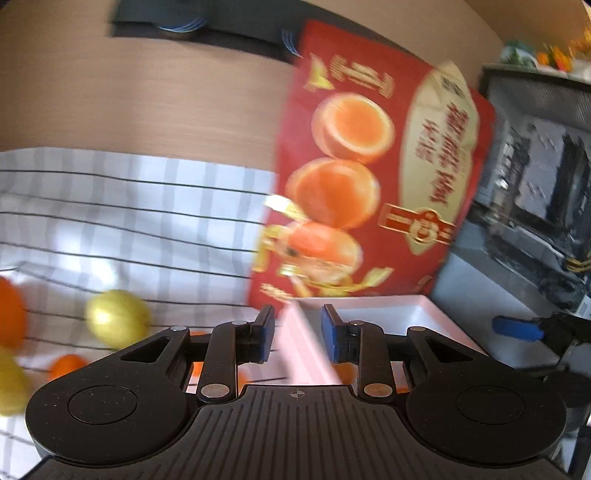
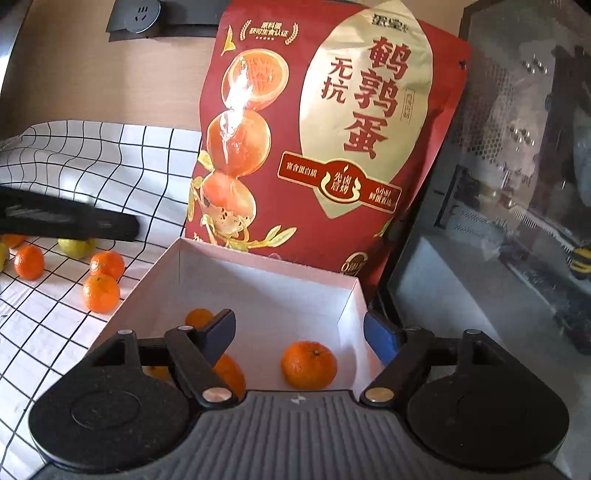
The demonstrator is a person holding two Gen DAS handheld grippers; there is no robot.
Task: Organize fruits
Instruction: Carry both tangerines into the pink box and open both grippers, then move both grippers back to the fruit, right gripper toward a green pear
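Note:
A white box [image 2: 347,295] stands on the checked cloth [image 2: 92,158], with three tangerines in it, one in plain sight [image 2: 308,364]. My right gripper [image 2: 299,338] is open and empty above the box. More tangerines [image 2: 101,292] and a yellow-green fruit [image 2: 75,246] lie on the cloth left of the box. My left gripper [image 1: 297,338] is open and empty, its jaws either side of the box's left wall [image 1: 310,347]. A yellow fruit [image 1: 117,318] and tangerines [image 1: 65,366] lie to its left. The left view is blurred.
A tall red snack bag [image 2: 325,140] stands right behind the box. A dark mesh computer case [image 2: 517,166] stands on the right. A wooden wall with a black socket strip [image 2: 136,14] is at the back. The left gripper [image 2: 66,218] reaches in from the left.

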